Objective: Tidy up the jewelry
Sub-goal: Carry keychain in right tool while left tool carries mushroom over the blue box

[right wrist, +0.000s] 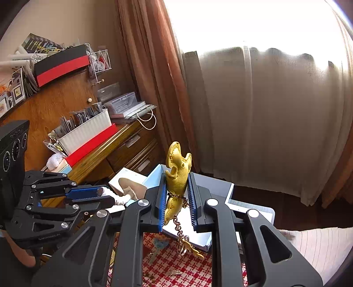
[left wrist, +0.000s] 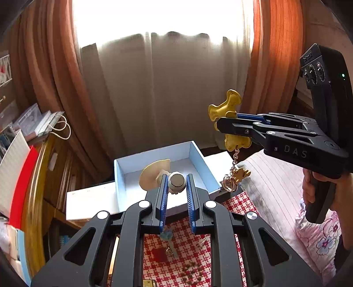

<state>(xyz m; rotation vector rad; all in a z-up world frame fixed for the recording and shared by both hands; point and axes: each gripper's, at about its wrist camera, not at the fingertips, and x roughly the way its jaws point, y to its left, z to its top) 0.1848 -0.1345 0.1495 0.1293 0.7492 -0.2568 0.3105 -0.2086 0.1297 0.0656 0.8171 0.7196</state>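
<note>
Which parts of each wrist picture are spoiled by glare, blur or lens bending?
Left wrist view: the window above the sheer curtain is blown out white; the shelf edge at left smears and bows. Right wrist view: the same glare top right; the gold charm stays sharp.

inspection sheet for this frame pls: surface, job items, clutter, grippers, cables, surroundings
surface: red and white checked cloth; striped bedding to its right.
job's things: open pale blue box looks empty; gold figure keychain with chain and ring hanging; cream mushroom-shaped charm.
clutter: small trinkets lying on the cloth, among them a red piece and a brown bead string.
grippers: left gripper shut on the mushroom-shaped charm, held above the box; right gripper shut on the gold figure keychain, in the air.
cables: nothing seen.
surroundings: wooden dresser piled with boxes and frames, rust curtains, sheer curtain over a bright window.
</note>
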